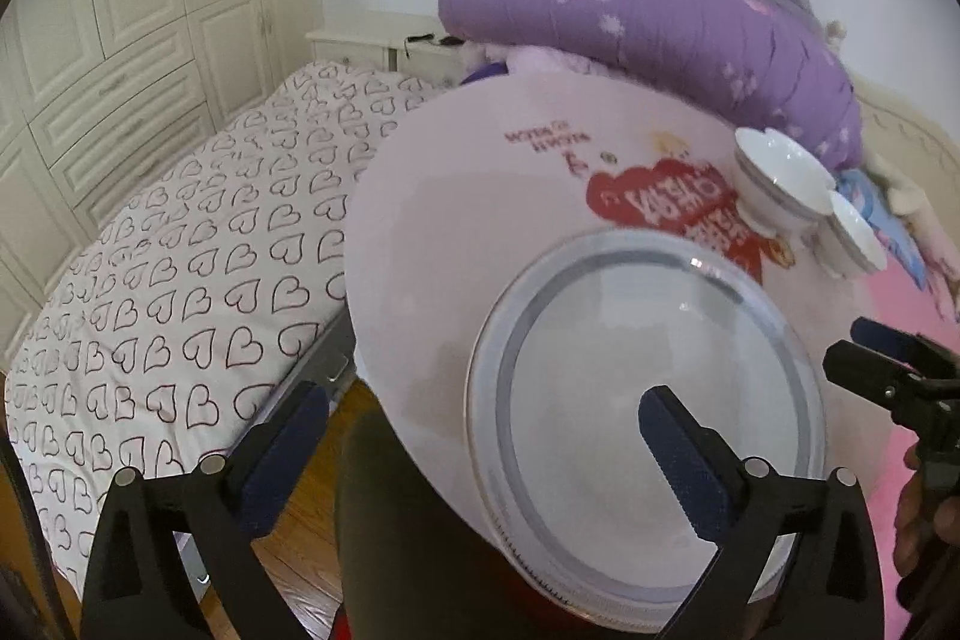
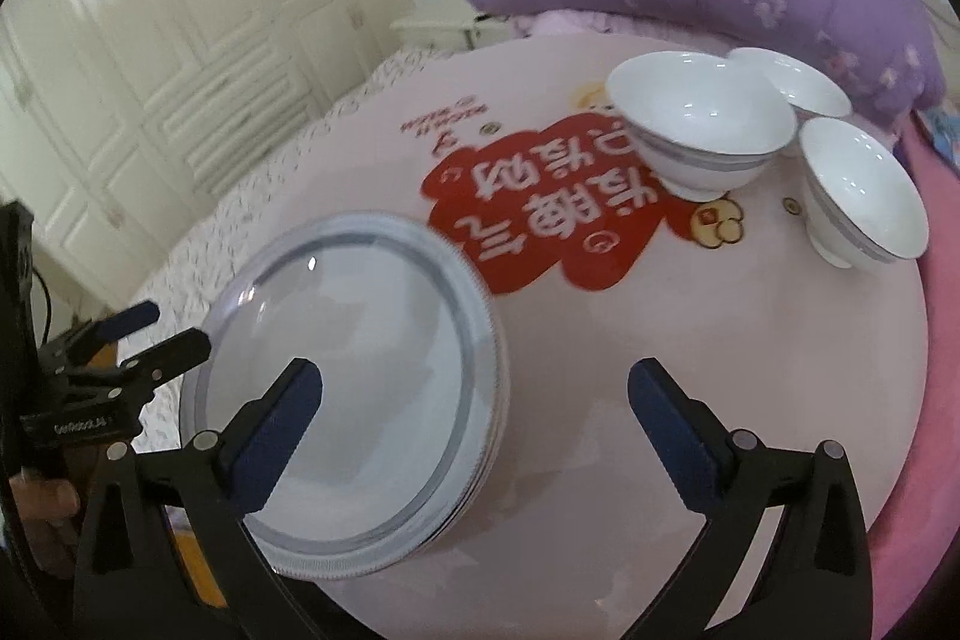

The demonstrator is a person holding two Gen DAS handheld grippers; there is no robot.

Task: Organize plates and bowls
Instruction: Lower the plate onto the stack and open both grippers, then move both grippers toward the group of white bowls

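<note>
Both grippers' jaws apart w/ nothing held, plate stack (image 2: 354,388) on table (image 2: 600,370), bowls (image 2: 702,124) behind.

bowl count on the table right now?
3, all at the far right of the round table: the large bowl nearest the plates, a small bowl behind it, and another small bowl to its right. None visibly hidden.

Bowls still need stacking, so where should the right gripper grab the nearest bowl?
Pinch the bowl by its thin rim, coming from above on its near side: it stands upright, apart from the others, and the open right gripper would likely slip on the curved wall.
</note>
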